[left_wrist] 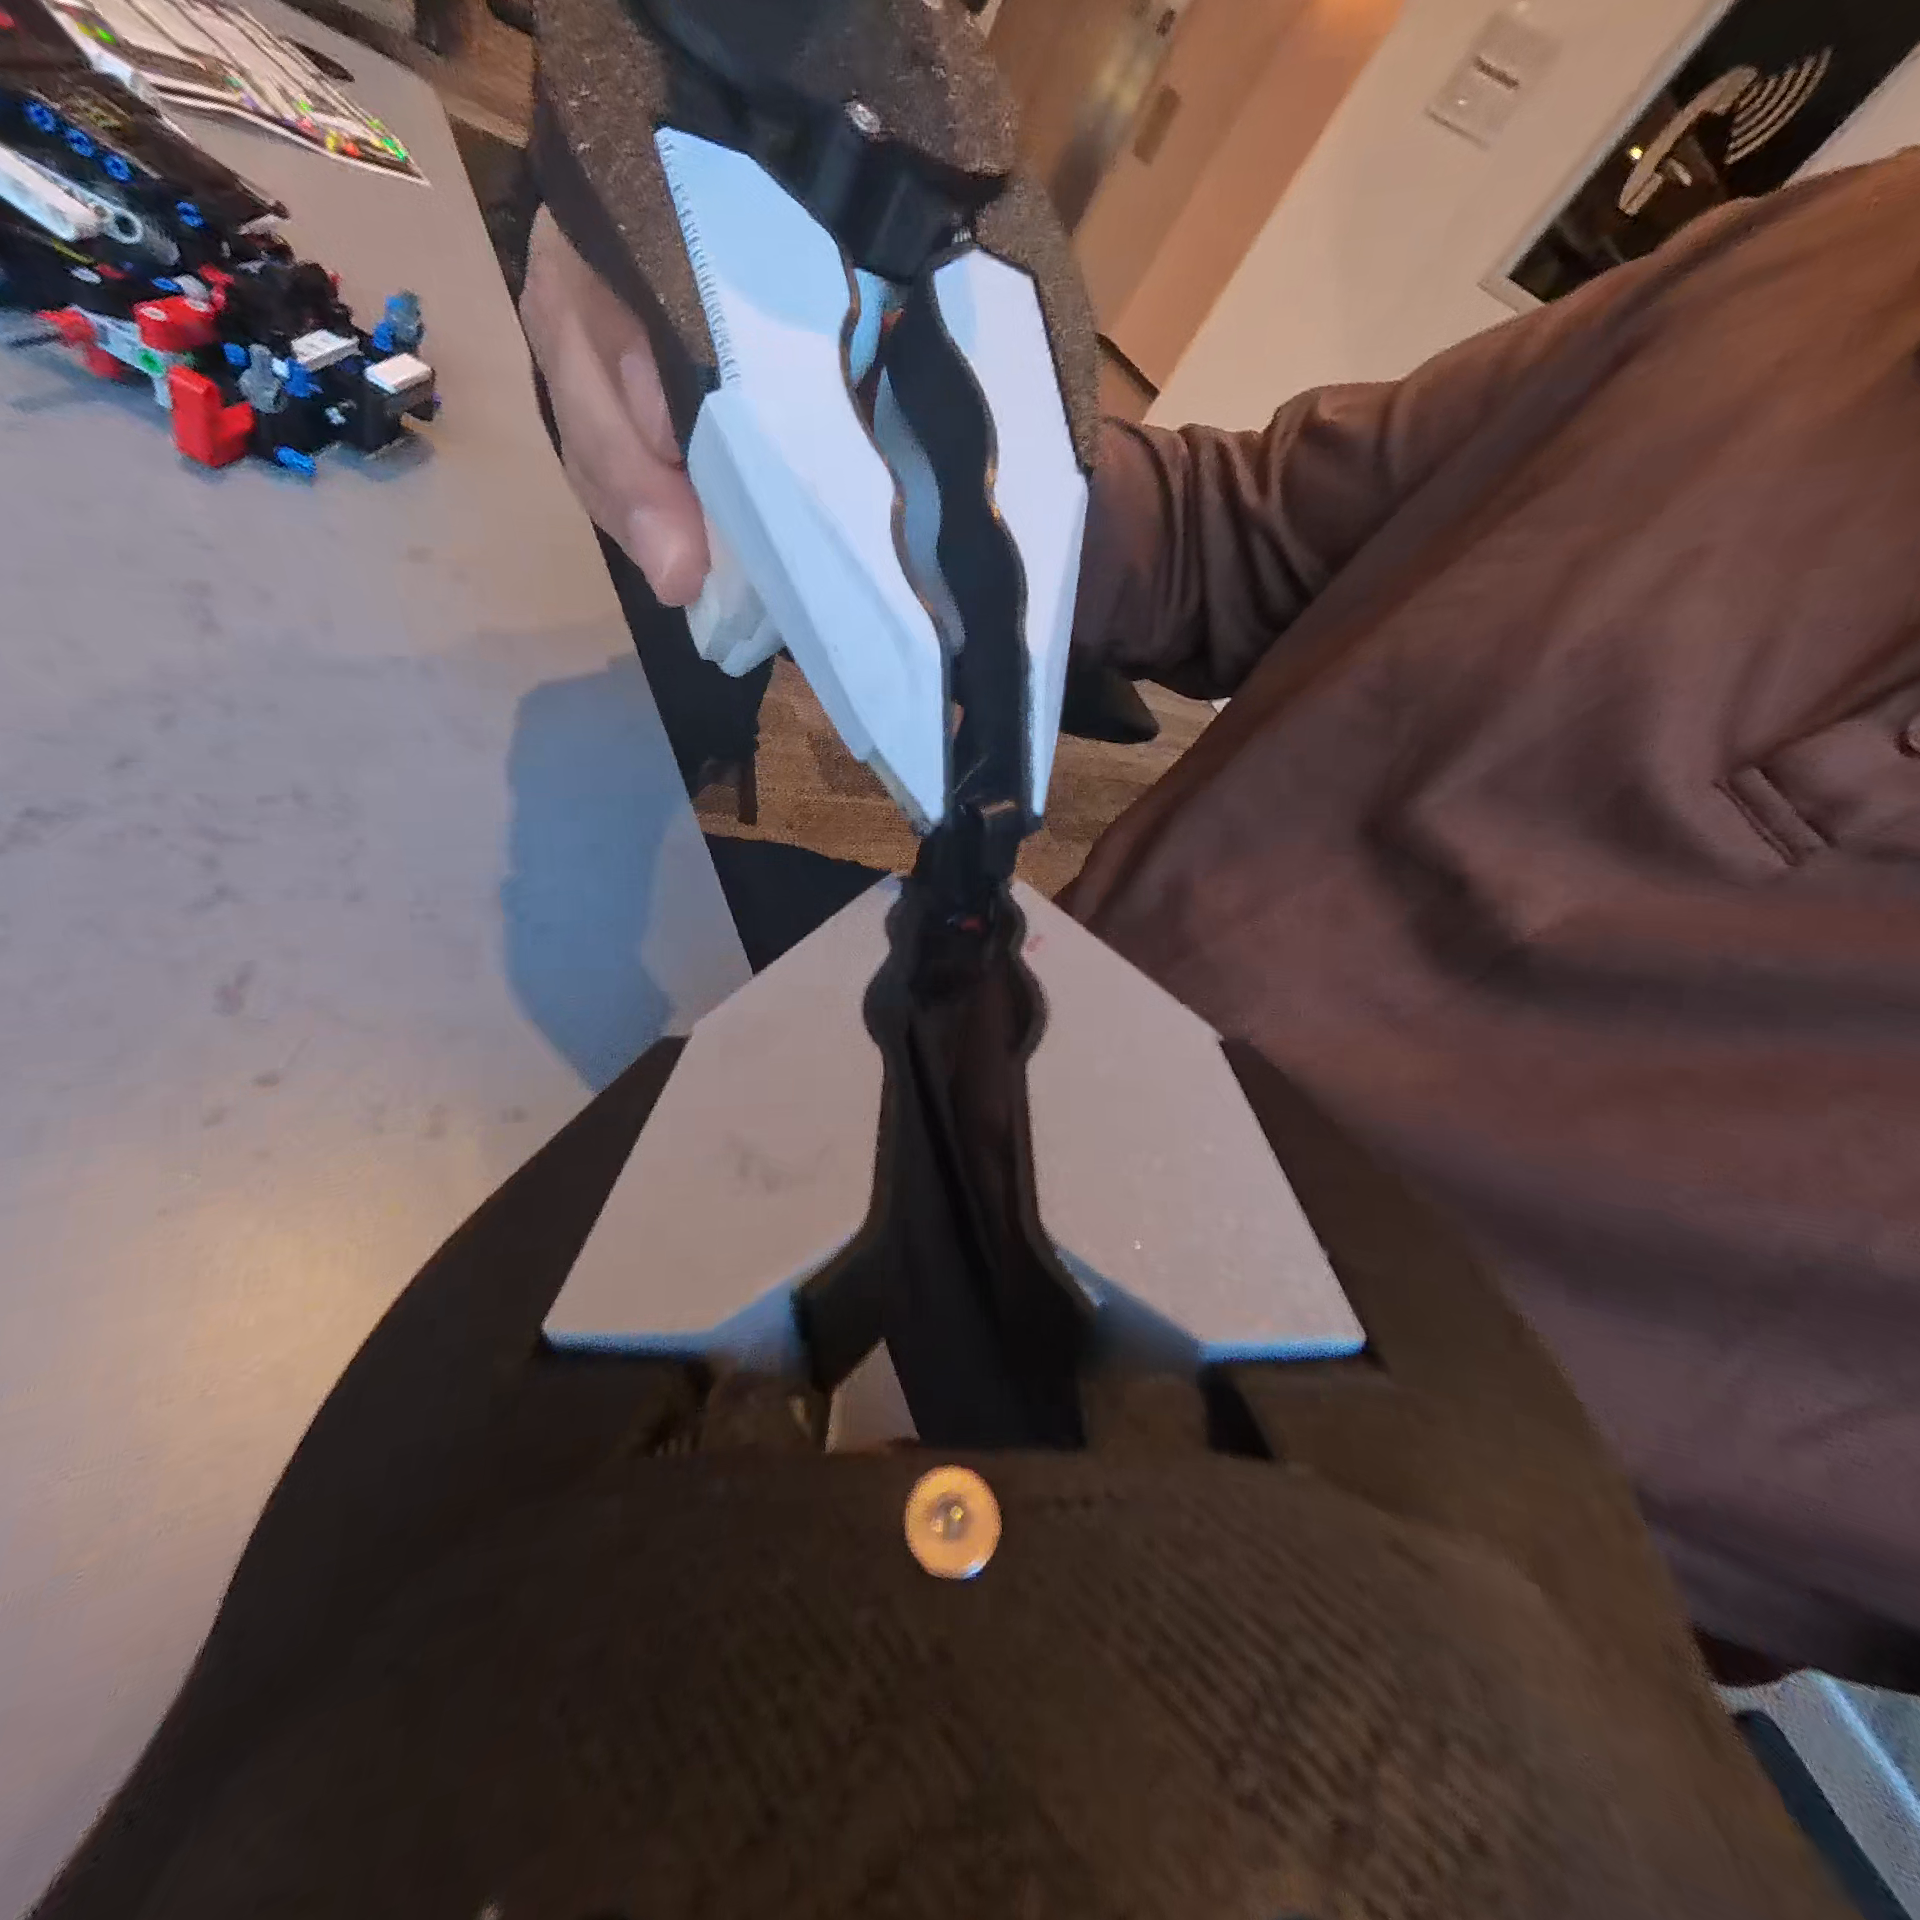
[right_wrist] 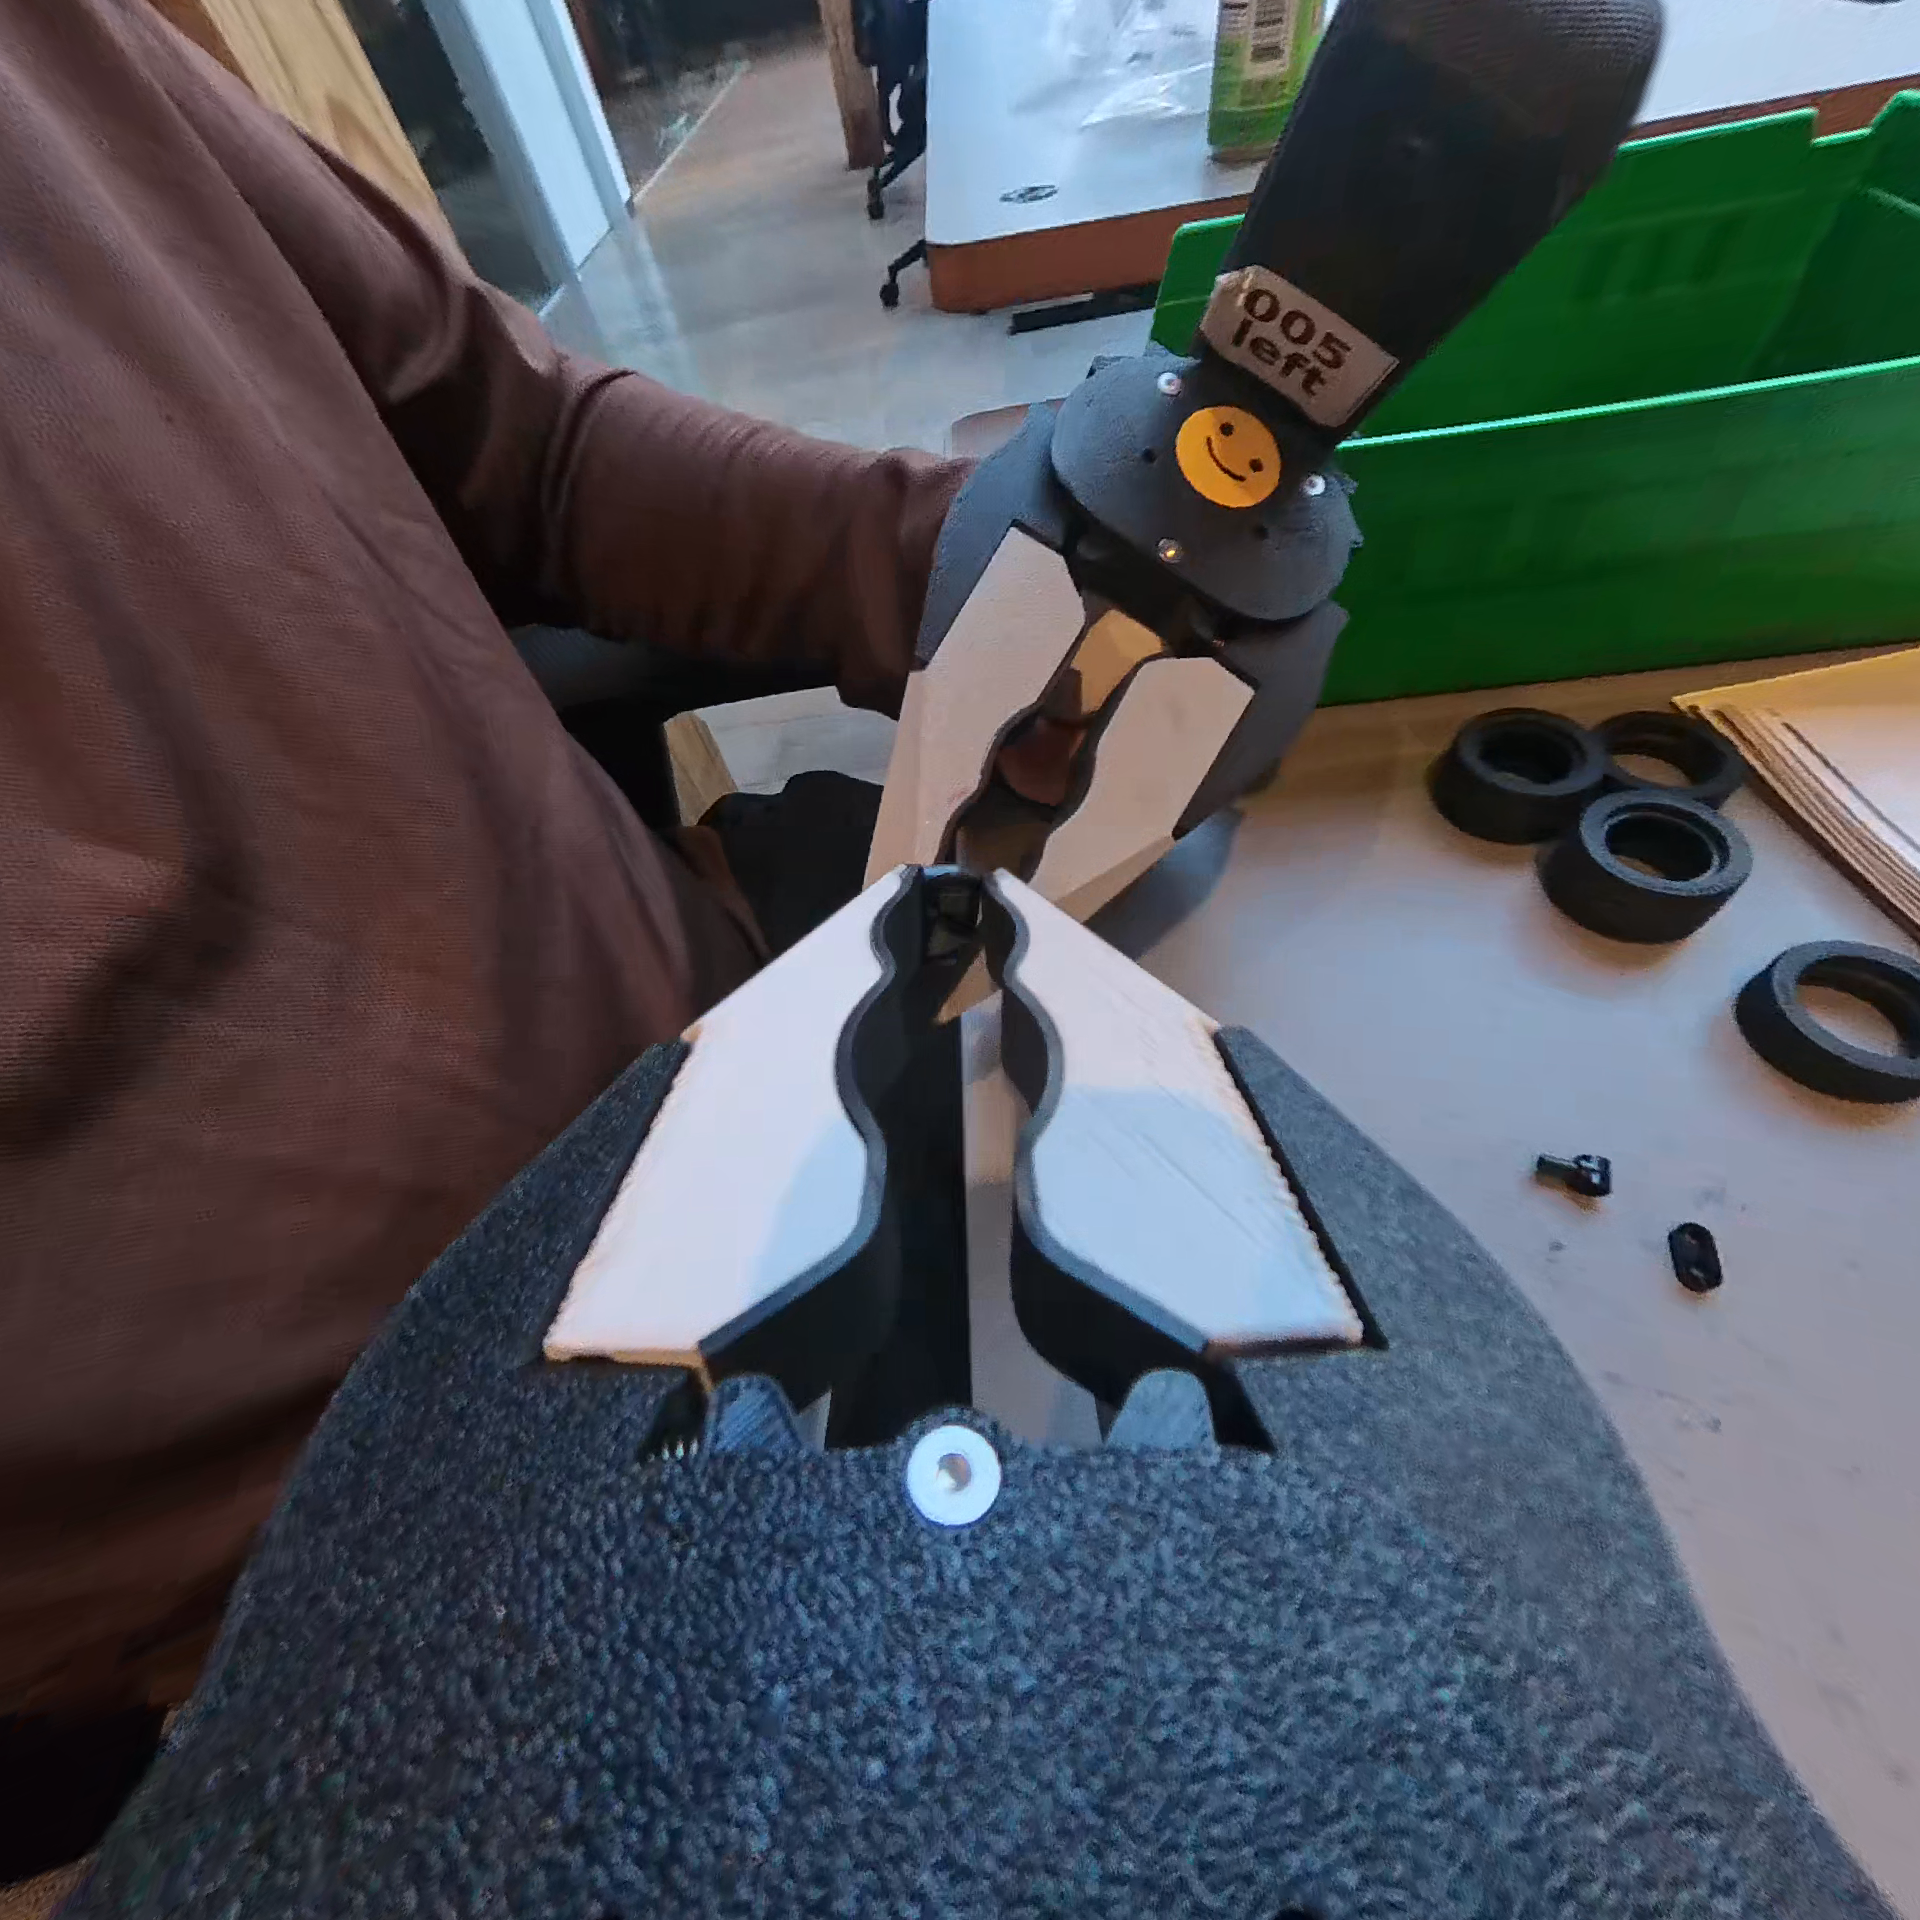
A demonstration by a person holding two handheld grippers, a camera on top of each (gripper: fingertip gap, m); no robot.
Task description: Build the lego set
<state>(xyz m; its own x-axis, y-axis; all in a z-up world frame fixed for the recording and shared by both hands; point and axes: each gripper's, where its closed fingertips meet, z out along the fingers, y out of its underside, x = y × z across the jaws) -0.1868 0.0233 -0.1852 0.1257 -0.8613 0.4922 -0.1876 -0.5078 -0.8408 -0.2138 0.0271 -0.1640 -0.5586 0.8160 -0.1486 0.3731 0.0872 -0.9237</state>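
Grey table (right_wrist: 1455, 1039); small black piece (left_wrist: 951, 883) pinched between both tools — tip-to-tip.

Grippers meet tip to tip over the counter (right_wrist: 1455, 1091) edge, left gripper (left_wrist: 951, 894) facing right gripper (right_wrist: 951, 894), a small piece (left_wrist: 961, 862) between their tips. Person's torso (right_wrist: 260, 831) left of the right gripper. Tyres (right_wrist: 1642, 862) right of it, on the counter; two small parts (right_wrist: 1574, 1174) nearer. Bin (right_wrist: 1662, 468) behind the tyres. Far left of the left gripper: model (left_wrist: 218, 343) on the counter, booklet (left_wrist: 239, 83) behind it.
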